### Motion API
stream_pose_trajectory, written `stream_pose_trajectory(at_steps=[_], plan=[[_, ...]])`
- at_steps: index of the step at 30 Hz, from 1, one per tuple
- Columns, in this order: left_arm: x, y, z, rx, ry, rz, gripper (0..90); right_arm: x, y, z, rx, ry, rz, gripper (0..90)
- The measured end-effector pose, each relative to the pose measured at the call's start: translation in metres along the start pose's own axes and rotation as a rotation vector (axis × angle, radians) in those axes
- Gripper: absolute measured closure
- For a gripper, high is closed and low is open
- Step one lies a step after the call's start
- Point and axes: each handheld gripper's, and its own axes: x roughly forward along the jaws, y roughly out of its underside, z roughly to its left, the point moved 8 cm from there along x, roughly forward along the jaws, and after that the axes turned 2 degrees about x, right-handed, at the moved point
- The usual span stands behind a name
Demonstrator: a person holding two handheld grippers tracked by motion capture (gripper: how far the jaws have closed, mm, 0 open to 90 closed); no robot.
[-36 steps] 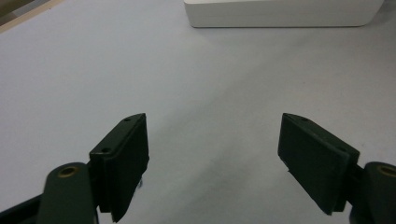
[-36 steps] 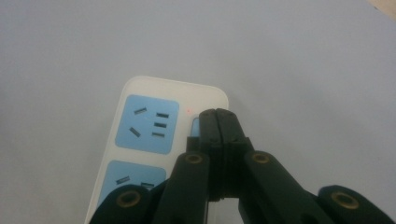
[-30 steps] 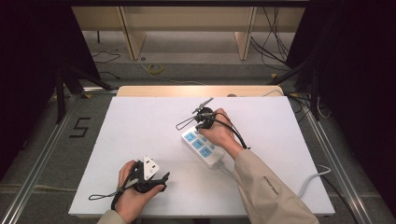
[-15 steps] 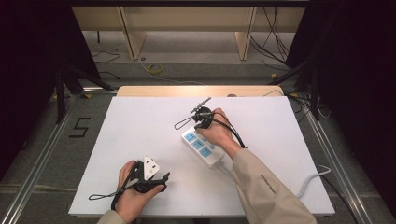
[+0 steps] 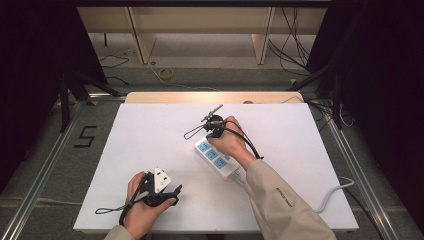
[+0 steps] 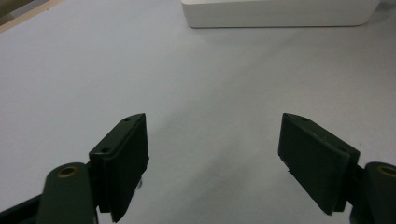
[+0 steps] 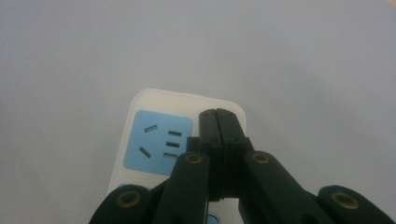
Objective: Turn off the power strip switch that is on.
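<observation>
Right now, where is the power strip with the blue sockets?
In the high view the power strip lies slantwise right of the table's middle, under the right gripper and far from the left gripper.

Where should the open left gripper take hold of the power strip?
Probably across the narrow width of the power strip, at its near end by the cord, coming from above. It lies flat, long and slim, and the shut right gripper sits over its far end.

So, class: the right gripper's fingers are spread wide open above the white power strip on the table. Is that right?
Not quite. The right gripper's fingers are shut together, pad against pad, with nothing between them, as the right gripper view shows. They are above the white power strip on the table.
</observation>
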Motion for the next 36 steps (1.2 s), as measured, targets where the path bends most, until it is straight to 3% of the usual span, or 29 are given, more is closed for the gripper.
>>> stream_pose_trajectory(at_steps=[36], plan=[[-0.0011,0.0003,0.0006,-0.003,-0.004,-0.002,24.2,0.0035,0.0031,-0.0017,0.028,0.002,0.013,90.0]])
